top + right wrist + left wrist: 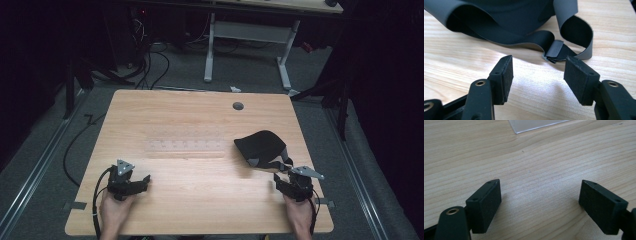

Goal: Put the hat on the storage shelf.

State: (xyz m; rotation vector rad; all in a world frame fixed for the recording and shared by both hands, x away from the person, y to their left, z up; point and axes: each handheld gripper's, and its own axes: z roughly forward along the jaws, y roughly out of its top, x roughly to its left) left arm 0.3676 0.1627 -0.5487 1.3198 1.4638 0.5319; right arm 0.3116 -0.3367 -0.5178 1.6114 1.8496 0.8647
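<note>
A black cap-like object [260, 145] with grey straps [280, 161] lies on the right half of the wooden table [200, 120]. My right gripper [284, 179] rests on the table just in front of the straps, held by a hand. In the right gripper view its fingers [505, 75] stand apart on bare wood, and the looped grey strap [584, 35] and its folded end [555, 51] lie just beyond them, untouched. My left gripper [142, 181] sits near the front left of the table. Its fingers [486, 202] are wide apart over bare wood.
A clear plastic sheet [185, 146] lies flat at the table's middle; its corner [534, 125] is at the top of the left gripper view. A grey cable hole [238, 106] is at the back. A white desk frame [250, 45] and cables stand on the floor beyond.
</note>
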